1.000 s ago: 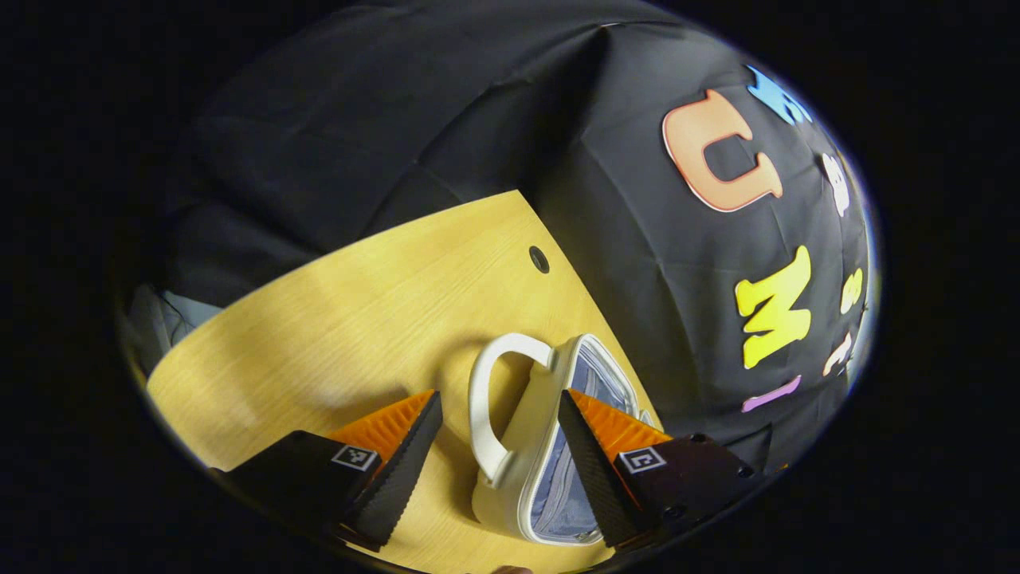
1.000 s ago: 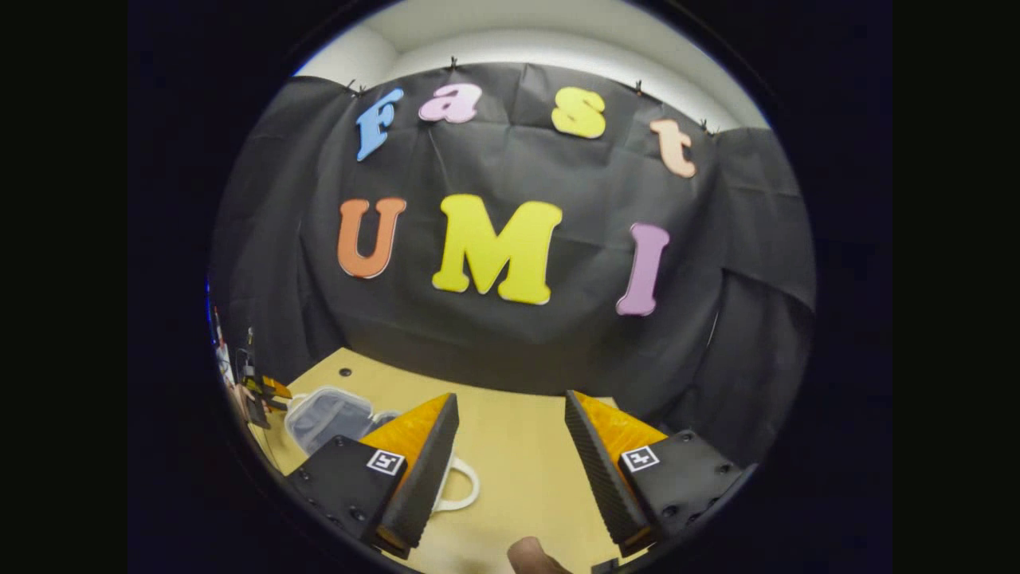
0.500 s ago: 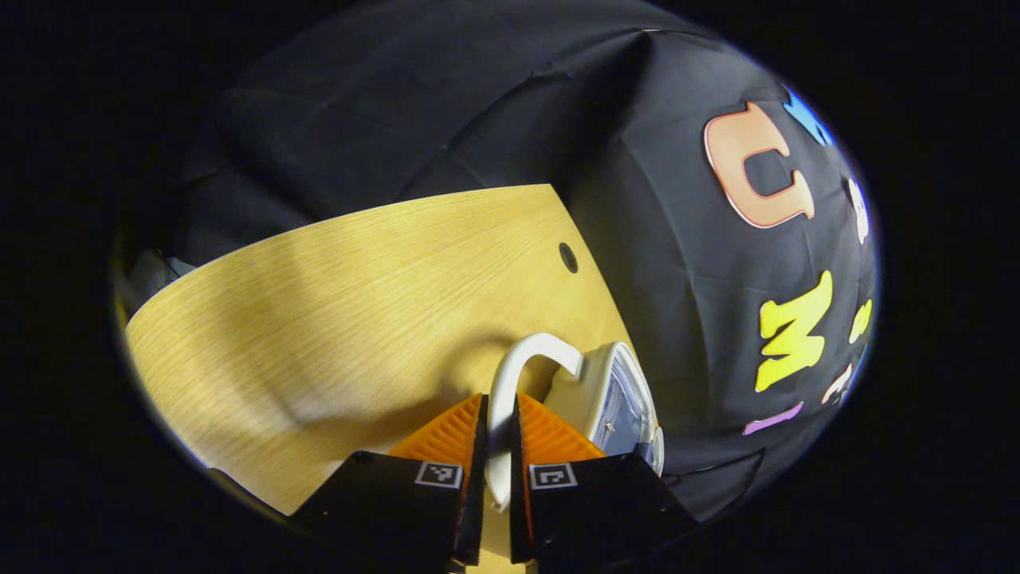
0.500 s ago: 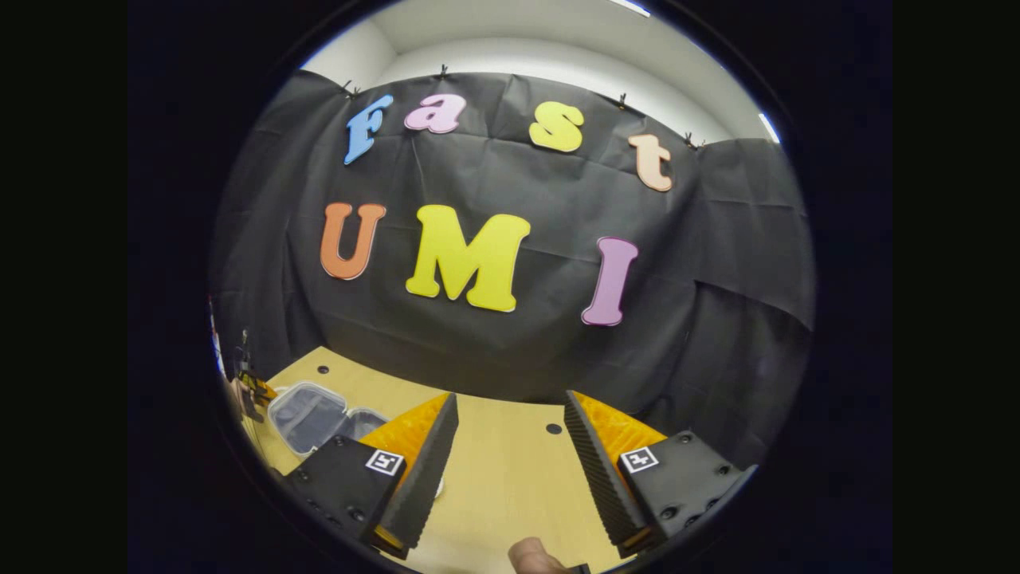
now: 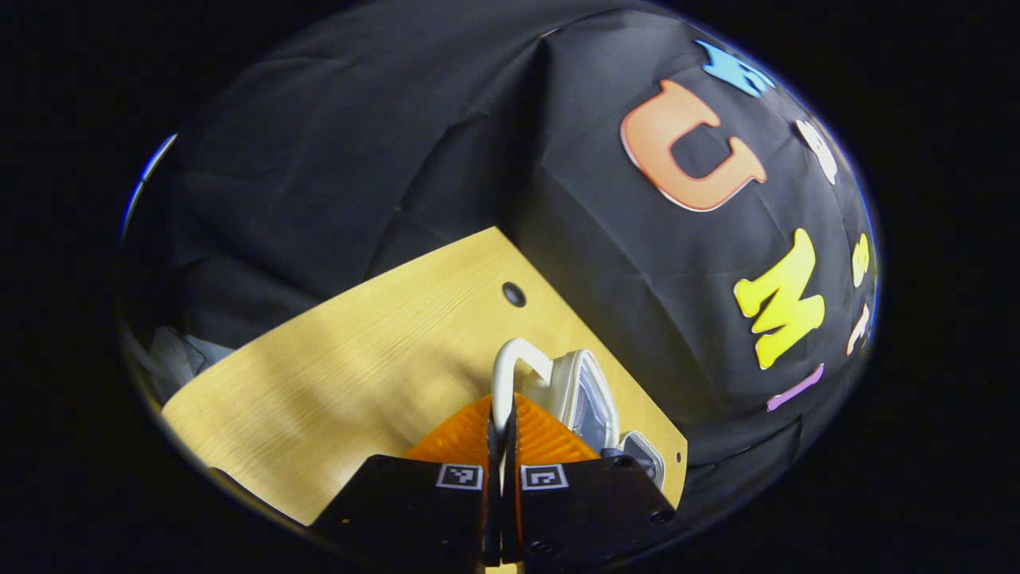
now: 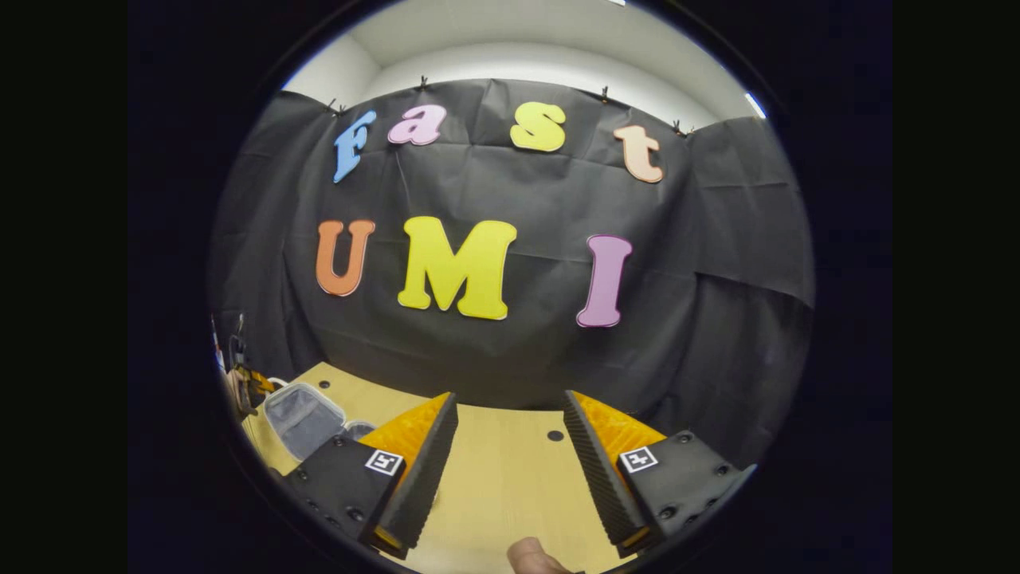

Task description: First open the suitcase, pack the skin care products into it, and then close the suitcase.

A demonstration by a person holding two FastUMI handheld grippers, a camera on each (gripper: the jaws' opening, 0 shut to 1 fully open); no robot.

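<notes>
In the left gripper view, the left hand-held gripper [image 5: 502, 422] is clenched on the white handle [image 5: 504, 375] of the small clear suitcase [image 5: 586, 395], which sits near the wooden desk [image 5: 358, 375] edge by the wall.

In the right gripper view, the right hand-held gripper [image 6: 510, 454] hangs released above the desk, its fingers wide apart; the suitcase [image 6: 303, 416] lies far left.

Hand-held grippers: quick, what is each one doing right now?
Left hand-held gripper: shut on the suitcase handle.
Right hand-held gripper: open, holding nothing.
</notes>
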